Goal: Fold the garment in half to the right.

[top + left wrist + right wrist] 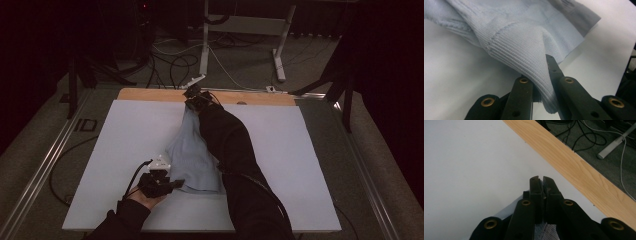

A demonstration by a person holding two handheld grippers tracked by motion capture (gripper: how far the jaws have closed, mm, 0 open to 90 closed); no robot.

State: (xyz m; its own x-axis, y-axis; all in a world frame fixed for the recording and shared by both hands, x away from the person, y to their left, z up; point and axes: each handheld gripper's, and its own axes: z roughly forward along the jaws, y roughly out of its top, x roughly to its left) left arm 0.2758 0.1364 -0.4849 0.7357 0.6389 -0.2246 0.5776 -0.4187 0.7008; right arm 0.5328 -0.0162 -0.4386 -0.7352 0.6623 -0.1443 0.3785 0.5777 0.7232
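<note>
High view: a pale blue garment (192,155) was seen stretched along the middle of the white worktop (125,145), the left tool (175,183) at its near edge and the right tool (192,96) at its far end.

Left gripper view: ribbed fabric (524,47) was pinched between closed jaws.

Right gripper view: the jaws were pressed together on cloth (544,228) near the wooden edge (574,167).
</note>
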